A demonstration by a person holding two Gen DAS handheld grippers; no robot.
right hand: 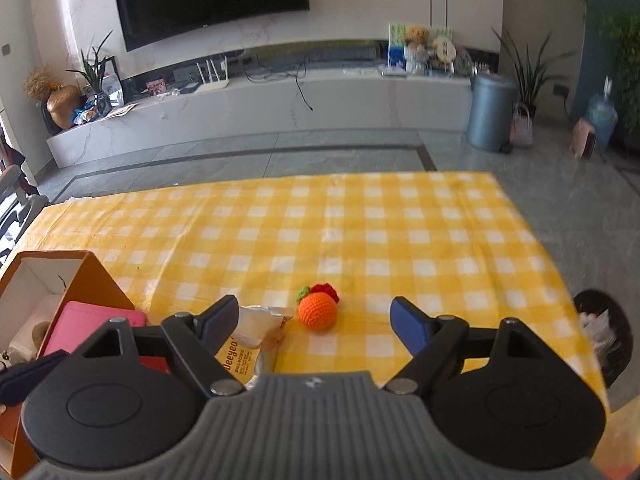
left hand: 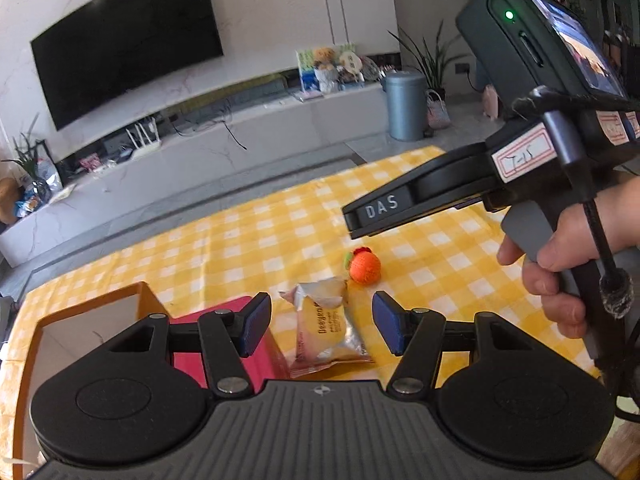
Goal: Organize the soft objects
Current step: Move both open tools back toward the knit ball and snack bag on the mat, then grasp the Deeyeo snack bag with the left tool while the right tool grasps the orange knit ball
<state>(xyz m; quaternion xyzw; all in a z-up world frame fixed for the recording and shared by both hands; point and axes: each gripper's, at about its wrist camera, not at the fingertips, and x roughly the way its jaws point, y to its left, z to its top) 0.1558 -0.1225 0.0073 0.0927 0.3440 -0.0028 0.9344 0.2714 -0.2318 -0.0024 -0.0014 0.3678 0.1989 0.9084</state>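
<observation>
A wrapped snack packet lies on the yellow checked tablecloth between the open fingers of my left gripper, which hovers above it and holds nothing. A crocheted orange toy sits just beyond the packet. In the right wrist view the toy lies ahead between the open fingers of my right gripper, and the packet is by its left finger. The right gripper's body shows in the left wrist view, above the table at right.
An orange box with a white inside stands at the left, with a pink flat case beside it. The table's far edge drops to a grey floor. A black bin stands below the right edge.
</observation>
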